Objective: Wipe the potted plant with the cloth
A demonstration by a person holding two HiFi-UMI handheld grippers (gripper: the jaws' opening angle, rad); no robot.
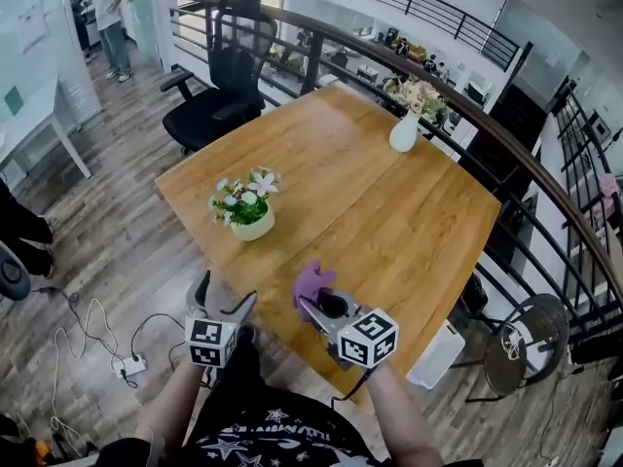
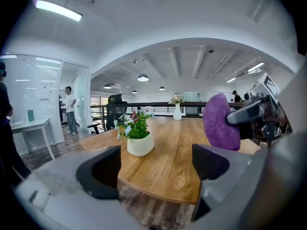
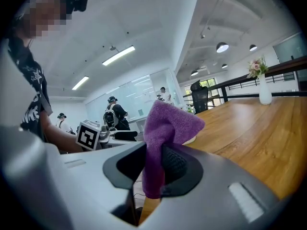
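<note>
1. My right gripper (image 3: 156, 169) is clamped on the purple cloth (image 3: 168, 123); my left gripper (image 2: 156, 166) hangs empty, jaws apart.
2. The potted plant (image 1: 244, 207) stands ahead on the table (image 1: 389, 212); I'd reach in slowly, brushing it lightly.

potted plant (image 3: 192, 140) nearly hidden behind the purple cloth (image 3: 165, 123) in the right gripper view, cloth's lower end lost between the jaws of the right gripper (image 3: 153, 164), forearms (image 1: 170, 407) cut off at the head view's bottom edge, items on the far counter (image 1: 404, 47) too small to tell
</note>
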